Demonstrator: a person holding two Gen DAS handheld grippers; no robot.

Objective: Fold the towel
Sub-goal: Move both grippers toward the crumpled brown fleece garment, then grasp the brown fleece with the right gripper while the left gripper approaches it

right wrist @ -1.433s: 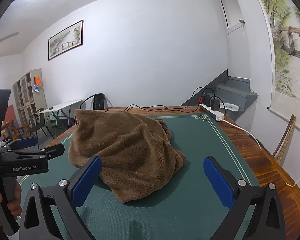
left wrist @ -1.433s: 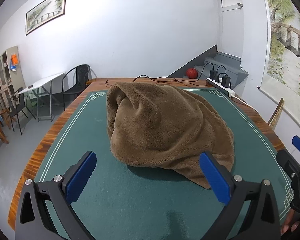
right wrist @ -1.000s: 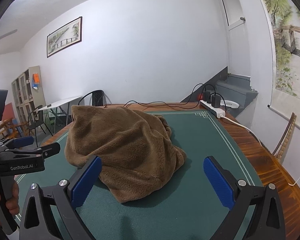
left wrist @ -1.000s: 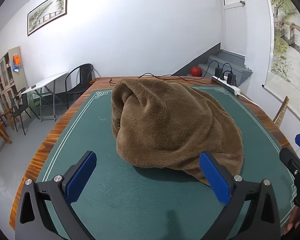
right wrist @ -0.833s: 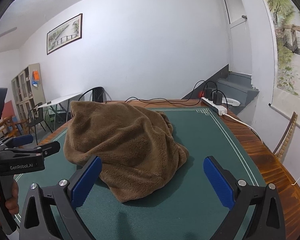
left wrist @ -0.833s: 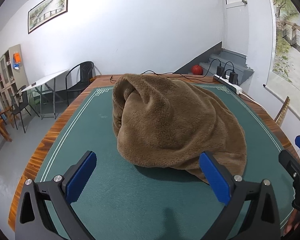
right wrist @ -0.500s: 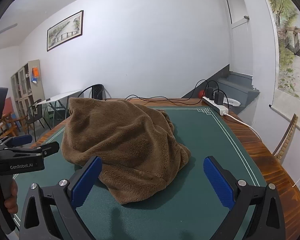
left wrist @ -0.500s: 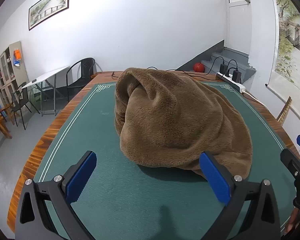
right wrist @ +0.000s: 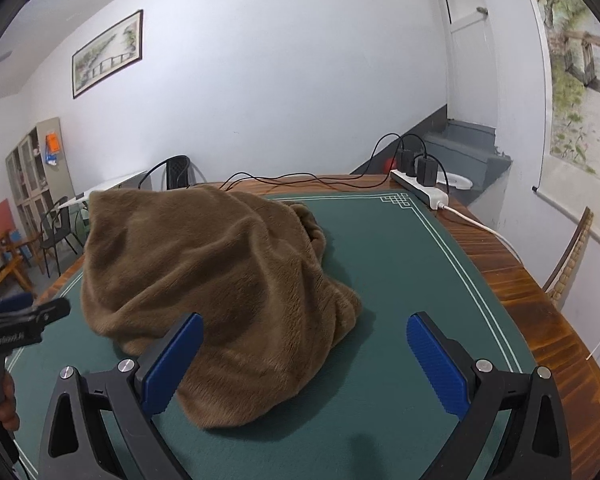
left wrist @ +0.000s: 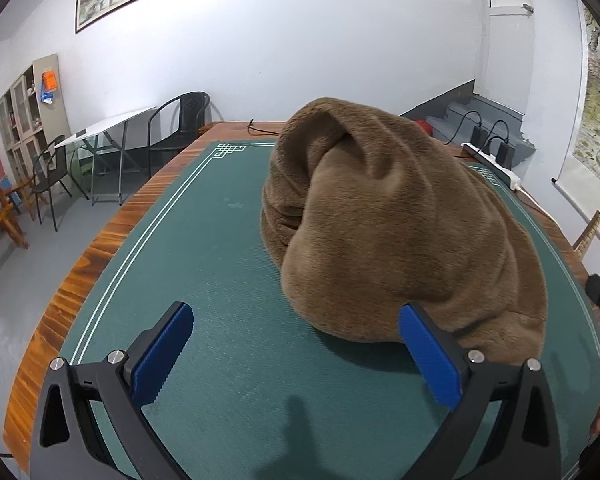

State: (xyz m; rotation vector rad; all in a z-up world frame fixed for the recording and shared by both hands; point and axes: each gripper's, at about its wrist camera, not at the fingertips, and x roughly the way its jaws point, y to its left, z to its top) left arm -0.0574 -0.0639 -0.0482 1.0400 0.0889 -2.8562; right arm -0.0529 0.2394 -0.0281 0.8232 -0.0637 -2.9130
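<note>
both wrist views near towel (left wrist: 400, 216)

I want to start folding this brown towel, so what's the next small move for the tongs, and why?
Probably lower the right tongs onto the towel's near flap and close. The towel sits in a crumpled heap on the green mat, both tongs are open and empty, and that flap already lies beside the right tongs' left finger.

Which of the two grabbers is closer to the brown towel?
The right gripper: its left blue finger overlaps the towel in its own view. The left gripper faces mostly bare green mat.
</note>
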